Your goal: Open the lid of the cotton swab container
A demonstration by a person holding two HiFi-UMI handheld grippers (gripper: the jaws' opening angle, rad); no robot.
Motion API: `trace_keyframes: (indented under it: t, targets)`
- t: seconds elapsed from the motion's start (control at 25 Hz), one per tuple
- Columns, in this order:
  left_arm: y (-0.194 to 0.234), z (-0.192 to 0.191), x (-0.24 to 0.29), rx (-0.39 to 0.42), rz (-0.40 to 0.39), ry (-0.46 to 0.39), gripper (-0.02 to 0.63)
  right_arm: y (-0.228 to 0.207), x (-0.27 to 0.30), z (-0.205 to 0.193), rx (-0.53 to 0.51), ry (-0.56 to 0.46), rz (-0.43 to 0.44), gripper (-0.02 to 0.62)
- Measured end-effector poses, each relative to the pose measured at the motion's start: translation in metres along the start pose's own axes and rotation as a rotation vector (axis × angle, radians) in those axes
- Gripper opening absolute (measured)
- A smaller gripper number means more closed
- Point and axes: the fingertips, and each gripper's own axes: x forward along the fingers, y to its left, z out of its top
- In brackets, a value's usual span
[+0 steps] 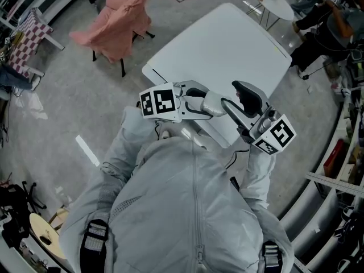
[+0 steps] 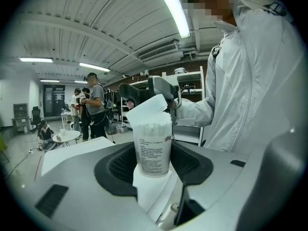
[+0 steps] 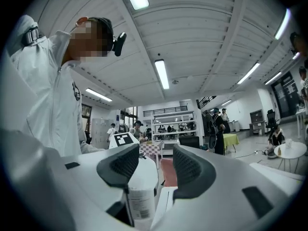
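Note:
The cotton swab container (image 2: 154, 148) is a clear cylinder with a printed label, packed with swabs. It stands upright between the pads of my left gripper (image 2: 153, 165), which is shut on its lower body. Its white lid (image 2: 150, 107) sits tilted up on top. In the head view the container (image 1: 216, 102) is held in the air over the near table edge by the left gripper (image 1: 206, 103). My right gripper (image 1: 230, 94) reaches the lid from the right. In the right gripper view the lid (image 3: 143, 174) lies against the left pad of the right gripper (image 3: 159, 170), and a gap shows before the other pad.
A white rectangular table (image 1: 227, 44) lies ahead of me. A chair draped in pink cloth (image 1: 122, 24) stands to its left on the grey floor. A small round table (image 1: 273, 1) is at the far right. Several people (image 2: 94, 107) stand in the background.

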Motion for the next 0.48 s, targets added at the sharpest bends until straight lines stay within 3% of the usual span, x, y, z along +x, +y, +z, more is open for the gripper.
trace_keyframes:
  t: [0.16, 0.48]
  targets:
    - [0.003, -0.001, 0.002, -0.007, 0.007, 0.004, 0.225, 0.001, 0.002, 0.001, -0.019, 0.003, -0.012, 0.242]
    - [0.005, 0.002, 0.002, -0.038, 0.030, -0.018, 0.224, 0.026, -0.007, -0.009, -0.106, 0.088, 0.088, 0.244]
